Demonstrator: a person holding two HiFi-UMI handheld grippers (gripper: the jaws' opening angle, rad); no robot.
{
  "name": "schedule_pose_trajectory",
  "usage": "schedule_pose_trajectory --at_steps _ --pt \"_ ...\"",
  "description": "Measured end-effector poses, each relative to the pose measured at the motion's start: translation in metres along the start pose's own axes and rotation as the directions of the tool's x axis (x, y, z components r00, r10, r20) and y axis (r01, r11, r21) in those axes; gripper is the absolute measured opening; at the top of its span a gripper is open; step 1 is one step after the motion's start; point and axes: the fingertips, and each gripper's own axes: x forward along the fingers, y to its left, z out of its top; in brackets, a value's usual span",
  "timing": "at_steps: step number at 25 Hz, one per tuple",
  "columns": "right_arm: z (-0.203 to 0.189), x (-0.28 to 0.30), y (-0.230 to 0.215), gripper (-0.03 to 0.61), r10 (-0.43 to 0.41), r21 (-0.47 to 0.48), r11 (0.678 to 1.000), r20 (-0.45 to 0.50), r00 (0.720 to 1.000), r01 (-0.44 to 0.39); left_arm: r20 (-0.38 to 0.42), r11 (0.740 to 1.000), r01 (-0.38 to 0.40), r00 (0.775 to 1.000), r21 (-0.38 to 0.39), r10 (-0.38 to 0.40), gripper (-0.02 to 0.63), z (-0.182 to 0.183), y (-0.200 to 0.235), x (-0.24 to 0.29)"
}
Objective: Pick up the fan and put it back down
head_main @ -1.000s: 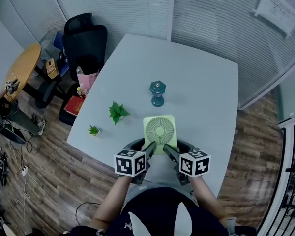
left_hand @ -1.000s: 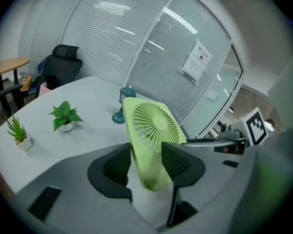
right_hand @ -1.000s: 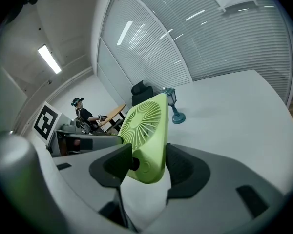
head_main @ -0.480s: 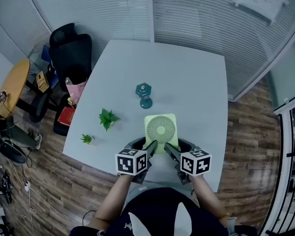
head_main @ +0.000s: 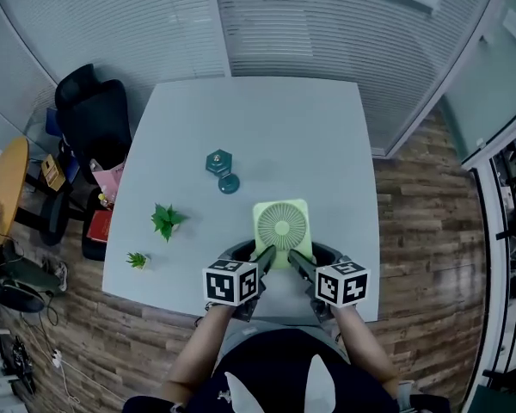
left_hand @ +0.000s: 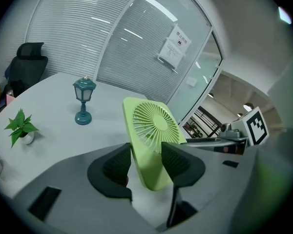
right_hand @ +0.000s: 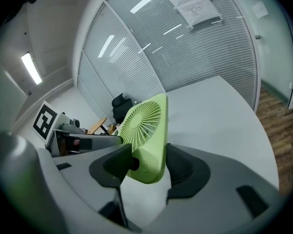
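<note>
A light green square fan [head_main: 281, 228] is held face up and tilted over the near part of the white table [head_main: 310, 136]. My left gripper [head_main: 262, 261] is shut on its lower left corner and my right gripper [head_main: 297, 262] on its lower right corner. In the left gripper view the fan [left_hand: 154, 130] sits between the dark pads of the left gripper [left_hand: 145, 162]. In the right gripper view the fan [right_hand: 146, 130] is pinched in the right gripper [right_hand: 149, 162]. Whether its base touches the table I cannot tell.
A teal lantern [head_main: 221, 169] stands mid-table, left of the fan. Two small potted plants [head_main: 166, 220] [head_main: 138, 260] sit near the left edge. A black office chair [head_main: 90, 114] and a round wooden table [head_main: 2, 188] stand left of the table. Blinds line the far wall.
Both grippers keep their grip on the fan. The table, lantern and plants have slid left and turned in the head view, so the fan now hangs nearer the table's right side.
</note>
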Motion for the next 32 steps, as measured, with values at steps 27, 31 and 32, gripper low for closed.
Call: schedule_pose_trajectory --at_steps 27,31,32 --pt "-0.029 -0.053 -0.054 0.225 -0.160 0.147 0.978 0.049 0.986 0.151 -0.145 0.985 0.142 0.981 0.098 -0.127 0.206 -0.023 -0.061 0.047" --pt "-0.034 -0.052 -0.060 0.225 -0.172 0.157 0.974 0.042 0.984 0.163 -0.165 0.984 0.146 0.978 0.106 -0.127 0.206 -0.028 -0.061 0.053" --pt "-0.035 -0.051 -0.061 0.225 -0.175 0.161 0.973 0.041 0.984 0.167 -0.169 0.983 0.147 0.977 0.109 -0.128 0.206 -0.029 -0.062 0.054"
